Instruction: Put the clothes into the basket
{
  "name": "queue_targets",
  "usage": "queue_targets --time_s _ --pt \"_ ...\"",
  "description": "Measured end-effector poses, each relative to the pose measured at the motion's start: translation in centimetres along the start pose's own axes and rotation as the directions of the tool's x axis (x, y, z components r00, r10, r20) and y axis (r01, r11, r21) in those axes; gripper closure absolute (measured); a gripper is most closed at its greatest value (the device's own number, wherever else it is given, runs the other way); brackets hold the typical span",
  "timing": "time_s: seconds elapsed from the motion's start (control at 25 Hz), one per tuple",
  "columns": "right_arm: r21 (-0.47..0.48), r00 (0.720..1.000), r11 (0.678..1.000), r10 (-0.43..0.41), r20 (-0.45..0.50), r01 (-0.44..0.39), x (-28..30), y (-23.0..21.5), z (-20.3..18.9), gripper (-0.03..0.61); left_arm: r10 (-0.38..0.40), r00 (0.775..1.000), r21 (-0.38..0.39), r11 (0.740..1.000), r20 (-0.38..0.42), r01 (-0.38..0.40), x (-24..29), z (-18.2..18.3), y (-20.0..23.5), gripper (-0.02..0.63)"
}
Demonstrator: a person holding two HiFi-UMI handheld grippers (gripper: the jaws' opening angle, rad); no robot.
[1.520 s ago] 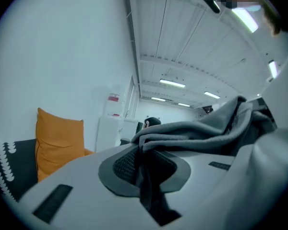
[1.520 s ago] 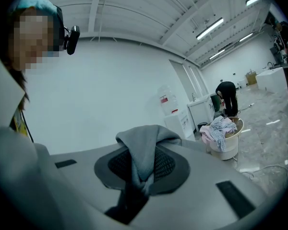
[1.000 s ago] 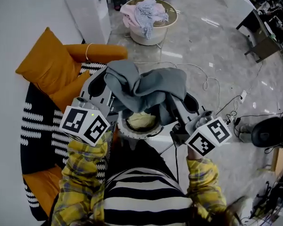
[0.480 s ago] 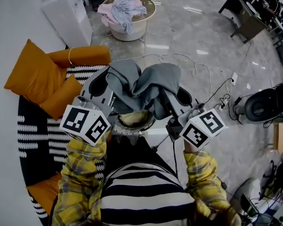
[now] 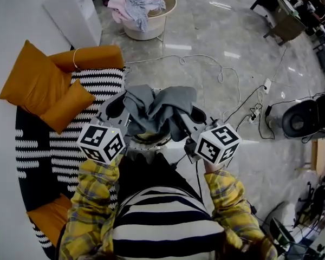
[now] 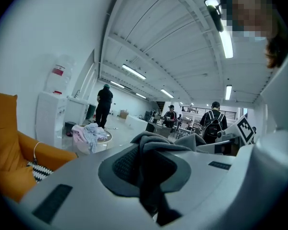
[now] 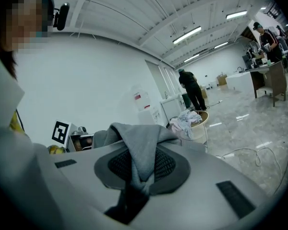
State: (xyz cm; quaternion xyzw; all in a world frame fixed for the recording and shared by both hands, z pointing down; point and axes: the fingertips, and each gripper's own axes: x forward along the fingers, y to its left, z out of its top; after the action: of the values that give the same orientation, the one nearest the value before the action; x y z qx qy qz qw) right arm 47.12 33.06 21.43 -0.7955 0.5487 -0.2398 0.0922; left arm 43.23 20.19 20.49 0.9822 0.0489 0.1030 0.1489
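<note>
head view: left gripper [image 5: 129,108] and right gripper [image 5: 188,115] each pinch the grey garment [image 5: 163,104], well apart from the basket [image 5: 145,32] already holding clothes [image 5: 136,0], drop pending.

Bright, even light from long white ceiling strip lamps [image 6: 225,42] fills the hall and leaves white glare streaks on the glossy grey marble floor [image 5: 206,31]. Shadows are soft. Both gripper views are fisheye: beams bow and the corners go black. The grey cloth garment [image 6: 153,176] sinks into deep shadow close to the left gripper's lens, where surfaces blur.
</note>
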Motion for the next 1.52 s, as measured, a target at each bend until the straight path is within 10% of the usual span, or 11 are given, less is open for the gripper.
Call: queue_targets --time_s 0.6,1.52 --pt "-0.015 0.948 0.998 -0.063 -0.312 0.061 4.1 -5.1 -12.6 0.506 0.119 0.943 -0.065 0.987 -0.312 -0.146 -0.7 -16.0 5.3 0.569" --pt "-0.306 0.685 0.951 -0.194 -0.702 -0.043 6.5 -7.4 -21.8 0.405 0.149 0.728 -0.092 0.956 -0.669 -0.280 -2.6 -27.7 7.5 0.482"
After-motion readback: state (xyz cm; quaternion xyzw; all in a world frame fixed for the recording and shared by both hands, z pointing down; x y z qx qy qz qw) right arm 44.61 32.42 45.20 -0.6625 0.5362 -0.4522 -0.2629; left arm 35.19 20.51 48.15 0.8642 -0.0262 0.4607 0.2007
